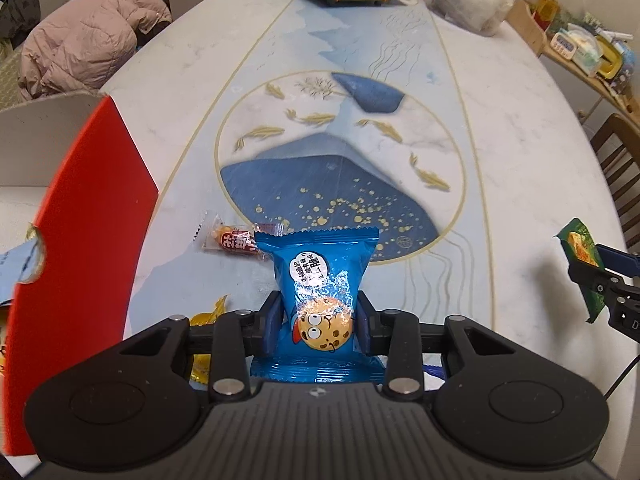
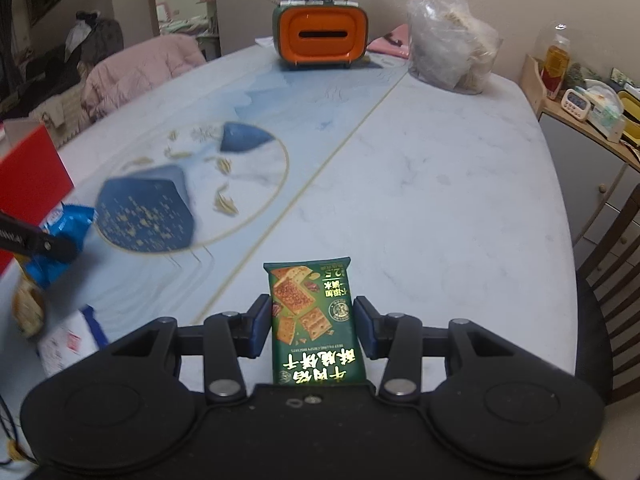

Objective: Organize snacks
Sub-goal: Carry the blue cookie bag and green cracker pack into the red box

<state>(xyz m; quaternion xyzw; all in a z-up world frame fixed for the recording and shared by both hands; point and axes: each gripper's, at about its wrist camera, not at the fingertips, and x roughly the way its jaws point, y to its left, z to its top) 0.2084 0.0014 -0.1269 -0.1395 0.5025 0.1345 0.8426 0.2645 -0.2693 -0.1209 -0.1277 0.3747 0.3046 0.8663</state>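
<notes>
Here the left gripper [image 1: 319,320] has its fingers clamped on a blue cookie packet [image 1: 320,280] above the worktop [image 1: 500,184], the right gripper [image 2: 312,326] pinches a green cracker packet [image 2: 312,312], and a red box [image 1: 80,240] stands at left beyond them.

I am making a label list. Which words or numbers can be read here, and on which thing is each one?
"2.5": on the green cracker packet, upside down.
Large Chinese characters on that packet: visible, not surely legible.
Chinese text in the speech bubble on the blue cookie packet: too small.
Characters on the red candy wrapper: blurred.
</notes>
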